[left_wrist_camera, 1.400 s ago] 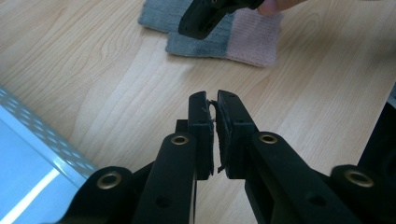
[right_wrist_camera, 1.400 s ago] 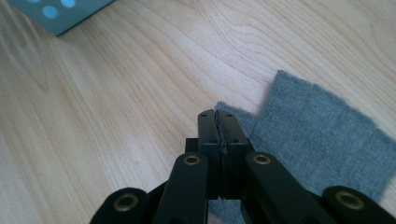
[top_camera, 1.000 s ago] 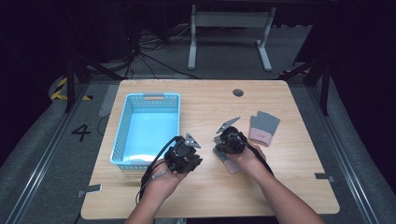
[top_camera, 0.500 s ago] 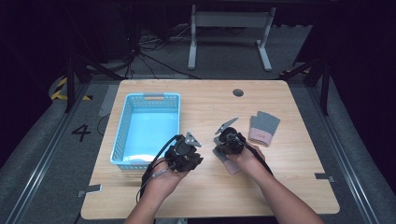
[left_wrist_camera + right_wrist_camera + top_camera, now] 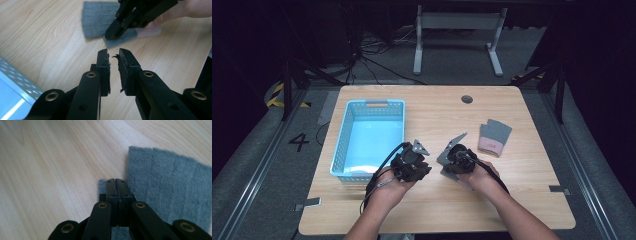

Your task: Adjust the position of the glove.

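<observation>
A grey knit glove (image 5: 170,187) with a pink cuff lies flat on the wooden table (image 5: 437,110), under my right hand. My right gripper (image 5: 116,181) is shut, its tips resting on that glove's edge by a small flap; no cloth shows between the jaws. The left gripper view shows the right gripper (image 5: 111,35) pressing down on the glove (image 5: 97,20). My left gripper (image 5: 113,53) is open by a narrow gap with nothing in it and points at the glove. In the high view, the left gripper (image 5: 428,167) and right gripper (image 5: 451,167) sit close together at mid-table.
A second grey glove (image 5: 494,136) with a pink cuff lies to the right. A light blue slotted basket (image 5: 343,137) stands at the left, with its corner (image 5: 15,77) close beside my left gripper. A cable hole (image 5: 467,99) sits near the far edge.
</observation>
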`<state>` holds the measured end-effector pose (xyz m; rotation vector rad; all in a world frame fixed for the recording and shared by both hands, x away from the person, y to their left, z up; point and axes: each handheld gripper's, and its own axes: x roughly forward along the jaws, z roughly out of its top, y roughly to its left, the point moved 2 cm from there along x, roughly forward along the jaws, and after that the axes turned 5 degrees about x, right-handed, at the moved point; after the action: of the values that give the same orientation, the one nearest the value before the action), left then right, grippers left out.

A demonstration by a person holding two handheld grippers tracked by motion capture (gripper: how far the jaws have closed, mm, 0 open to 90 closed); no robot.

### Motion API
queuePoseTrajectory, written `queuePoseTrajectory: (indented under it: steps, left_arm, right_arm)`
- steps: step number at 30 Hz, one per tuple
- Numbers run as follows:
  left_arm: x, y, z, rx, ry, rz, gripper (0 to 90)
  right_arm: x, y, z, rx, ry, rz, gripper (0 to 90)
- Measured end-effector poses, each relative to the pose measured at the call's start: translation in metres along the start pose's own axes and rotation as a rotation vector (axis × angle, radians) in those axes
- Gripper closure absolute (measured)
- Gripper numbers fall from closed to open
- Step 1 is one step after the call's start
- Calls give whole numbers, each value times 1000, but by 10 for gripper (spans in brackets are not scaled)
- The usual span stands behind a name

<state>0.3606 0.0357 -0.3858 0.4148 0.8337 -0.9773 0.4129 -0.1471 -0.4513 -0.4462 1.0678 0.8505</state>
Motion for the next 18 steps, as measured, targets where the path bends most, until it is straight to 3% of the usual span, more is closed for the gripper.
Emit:
queuePoseTrajectory:
  steps: [18]
  left_arm:
    - [2,-1,1,3,7,-4,782]
  right_arm:
    - [-13,19,-27,-52,51,46,897]
